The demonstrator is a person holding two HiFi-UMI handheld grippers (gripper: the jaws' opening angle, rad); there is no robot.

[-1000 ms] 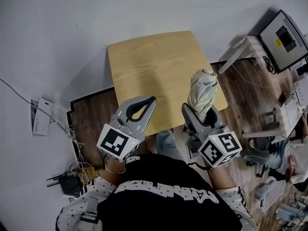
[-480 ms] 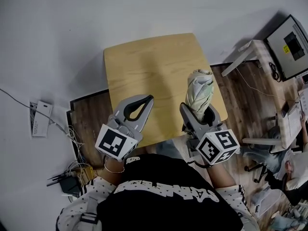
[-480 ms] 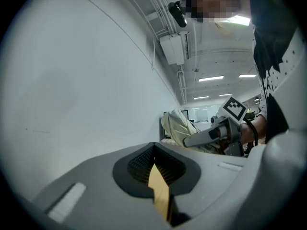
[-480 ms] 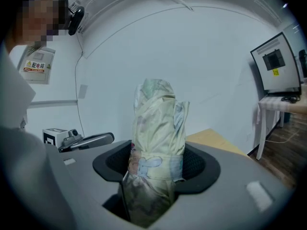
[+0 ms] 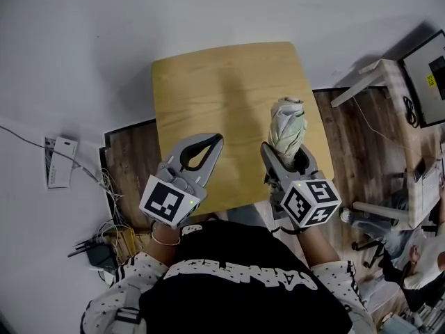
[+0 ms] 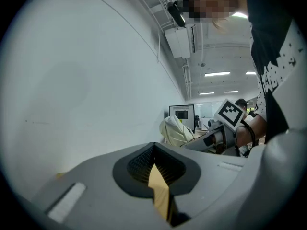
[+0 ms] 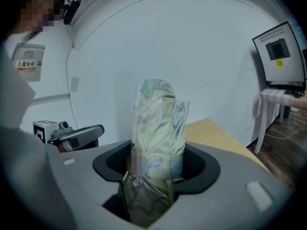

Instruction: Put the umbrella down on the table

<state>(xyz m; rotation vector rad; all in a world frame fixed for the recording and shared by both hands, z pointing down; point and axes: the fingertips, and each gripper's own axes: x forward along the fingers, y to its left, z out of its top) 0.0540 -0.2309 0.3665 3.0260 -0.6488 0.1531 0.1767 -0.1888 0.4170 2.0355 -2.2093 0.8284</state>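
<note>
Umbrella (image 5: 286,125): folded, upright, clamped in right gripper (image 5: 287,156), over table (image 5: 222,82) near edge.
Left gripper (image 5: 216,140): jaws closed, empty, alongside.
Surroundings: monitor (image 5: 432,75) right; cables (image 5: 104,186) left.
Hidden: umbrella's lower end.

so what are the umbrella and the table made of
The umbrella: thin pale cream-green cloth, probably a synthetic weave; it is creased and bunched in soft folds, with a slight sheen. The table: light wood-look top with visible grain streaks and a matte finish; solid wood, veneer or laminate, can't tell.
</note>
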